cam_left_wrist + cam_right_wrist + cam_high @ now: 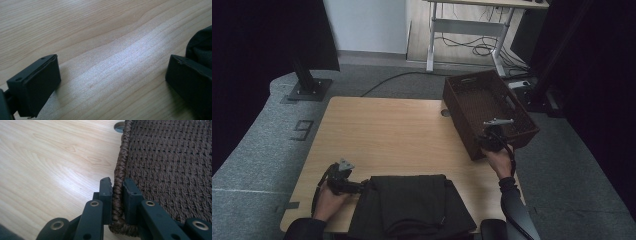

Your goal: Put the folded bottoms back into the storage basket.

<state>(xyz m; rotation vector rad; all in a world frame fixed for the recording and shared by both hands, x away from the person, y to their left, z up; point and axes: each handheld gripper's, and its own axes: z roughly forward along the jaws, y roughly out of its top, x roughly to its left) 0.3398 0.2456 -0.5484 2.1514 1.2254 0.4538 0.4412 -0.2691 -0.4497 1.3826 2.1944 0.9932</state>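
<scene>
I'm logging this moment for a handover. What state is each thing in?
Woven basket: upright, open-topped, rim pinched at its near corner.
Dark cloth: folded, lying at the table's near edge.
Right gripper: shut on the basket's braided rim.
Left gripper: open over bare wood, beside the cloth.

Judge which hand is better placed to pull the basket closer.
Right. The right gripper is already clamped on the woven basket's braided rim, while the left gripper stands open over bare table beside the dark folded cloth.

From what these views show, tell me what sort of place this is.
Probably an office or lab set up for recording: a wooden table ringed by dark curtains, a desk frame with loose cables, and grey carpet.
</scene>
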